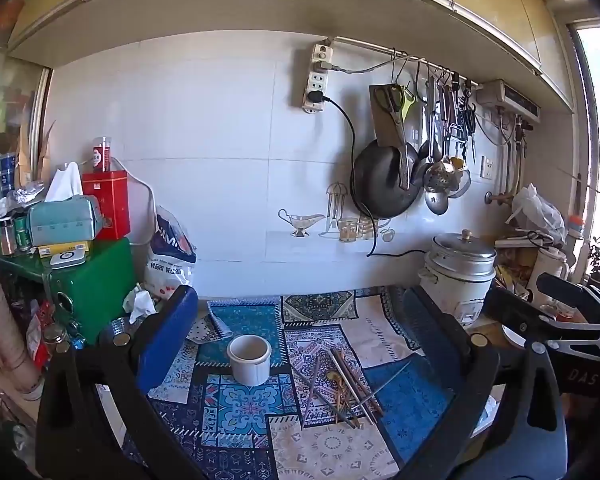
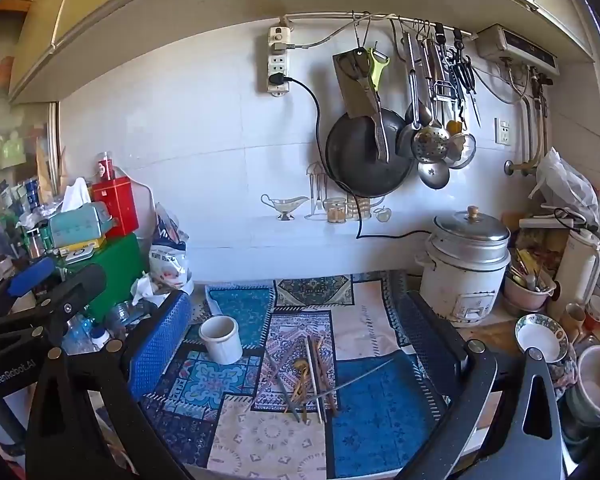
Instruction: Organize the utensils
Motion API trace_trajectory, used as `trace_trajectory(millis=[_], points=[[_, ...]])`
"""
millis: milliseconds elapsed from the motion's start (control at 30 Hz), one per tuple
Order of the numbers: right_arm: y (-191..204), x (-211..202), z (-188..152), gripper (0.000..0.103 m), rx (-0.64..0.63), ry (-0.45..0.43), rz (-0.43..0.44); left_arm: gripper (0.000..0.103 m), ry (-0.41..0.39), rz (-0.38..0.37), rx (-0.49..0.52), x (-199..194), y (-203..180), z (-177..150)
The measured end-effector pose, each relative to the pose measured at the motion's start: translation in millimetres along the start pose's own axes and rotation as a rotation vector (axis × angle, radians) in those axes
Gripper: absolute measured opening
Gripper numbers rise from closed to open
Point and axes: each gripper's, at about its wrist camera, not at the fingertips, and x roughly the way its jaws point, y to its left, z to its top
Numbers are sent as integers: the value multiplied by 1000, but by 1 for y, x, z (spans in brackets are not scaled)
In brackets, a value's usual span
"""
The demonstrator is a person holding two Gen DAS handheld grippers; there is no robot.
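A loose pile of utensils [image 1: 340, 392], chopsticks and a small gold spoon, lies on the patterned blue cloth [image 1: 240, 400]; it also shows in the right wrist view [image 2: 312, 380]. A white cylindrical cup [image 1: 249, 359] stands upright to the pile's left, also in the right wrist view [image 2: 221, 339]. My left gripper [image 1: 300, 344] is open and empty, held above the cloth with the cup and pile between its blue pads. My right gripper [image 2: 296, 340] is open and empty, above the same spot.
A white rice cooker [image 2: 466, 268] stands at the back right. Bowls [image 2: 540, 338] and cups crowd the right edge. A green box [image 1: 96, 280], tissue box and bags fill the left. A wok [image 2: 364, 152] and ladles hang on the wall.
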Motion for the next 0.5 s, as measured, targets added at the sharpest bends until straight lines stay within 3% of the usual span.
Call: trace_trajectory(millis=[500], points=[[-6, -1, 1, 103, 4, -4, 9, 103, -10, -7, 5, 0, -2, -4]])
